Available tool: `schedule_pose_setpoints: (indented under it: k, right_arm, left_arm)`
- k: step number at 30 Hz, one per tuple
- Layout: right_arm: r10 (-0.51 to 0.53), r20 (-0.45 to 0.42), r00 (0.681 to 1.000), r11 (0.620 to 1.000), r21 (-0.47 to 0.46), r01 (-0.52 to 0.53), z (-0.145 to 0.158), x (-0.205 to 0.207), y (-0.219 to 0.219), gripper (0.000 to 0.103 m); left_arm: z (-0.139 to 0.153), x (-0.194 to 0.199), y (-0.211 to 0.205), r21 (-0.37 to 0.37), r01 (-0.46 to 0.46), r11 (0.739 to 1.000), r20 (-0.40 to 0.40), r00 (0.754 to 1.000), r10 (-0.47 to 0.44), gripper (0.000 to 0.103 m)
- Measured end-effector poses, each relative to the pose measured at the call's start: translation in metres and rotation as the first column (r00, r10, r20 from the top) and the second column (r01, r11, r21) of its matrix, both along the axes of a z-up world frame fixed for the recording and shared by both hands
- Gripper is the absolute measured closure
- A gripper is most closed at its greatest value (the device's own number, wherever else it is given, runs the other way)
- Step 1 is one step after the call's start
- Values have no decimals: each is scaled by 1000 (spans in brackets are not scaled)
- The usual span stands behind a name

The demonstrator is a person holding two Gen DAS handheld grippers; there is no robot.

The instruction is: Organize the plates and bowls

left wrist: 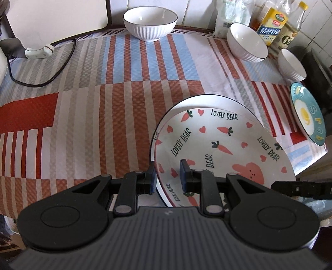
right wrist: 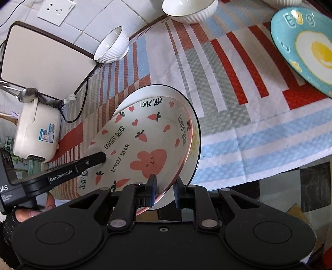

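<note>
The striped cloth surface point(left wrist: 124, 87) is bumpy and soft. On it, straight ahead of both sets of fingers, sits a big round white plate with pink bunny and carrots point(right wrist: 145, 141), smooth and shiny, stacked in a plain white plate with a dark rim point(right wrist: 196, 133). The left gripper point(left wrist: 167, 178) pinches its near edge; the right gripper point(right wrist: 165, 192) pinches the other side. Ribbed white bowls point(left wrist: 150, 19) and a blue egg plate point(right wrist: 307, 47) wait beyond the fingers

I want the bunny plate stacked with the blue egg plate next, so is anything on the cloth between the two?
Nothing visible lies between them. The Lovely Bear plate, gripped at its rim by both the left gripper and right gripper, faces only bare striped tablecloth toward the egg plate. The white bowls sit farther back.
</note>
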State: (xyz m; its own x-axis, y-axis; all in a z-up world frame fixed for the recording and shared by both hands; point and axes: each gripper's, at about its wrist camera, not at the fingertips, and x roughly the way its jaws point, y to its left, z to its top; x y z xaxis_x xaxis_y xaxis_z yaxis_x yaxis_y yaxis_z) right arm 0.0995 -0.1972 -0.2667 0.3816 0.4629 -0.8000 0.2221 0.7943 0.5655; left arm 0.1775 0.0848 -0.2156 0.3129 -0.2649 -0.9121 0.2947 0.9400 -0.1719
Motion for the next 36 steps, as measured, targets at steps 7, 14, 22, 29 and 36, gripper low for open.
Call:
schedule_pose_setpoints:
  k: [7,14,22,29,36]
  right_arm:
    - [1,-2,1000,1000,-21,-1,-1,4,1,82]
    - [35,-16,999,993,-115,-36,-1,13,7,81]
    - [115,-10,993,951,-290,-112,4,23,21,72]
    - [238,-5,971,833,-514,-207,2,26,39,69]
    - [247,41,968,839,-509,-192,7,23,34,67]
  left_arm:
    - [-5,8,1,-10,-30,1000,-53,998,29,83]
    - [-9,8,3,-29,-60,998,-114,992,56,82]
    - [-16,4,-1,-25,-94,995,-146,985,89,81]
    - [-16,-4,-17,52,-73,996,-115,990,78,80]
    - [-9,-6,-22,117,-81,990,-95,991,92,76]
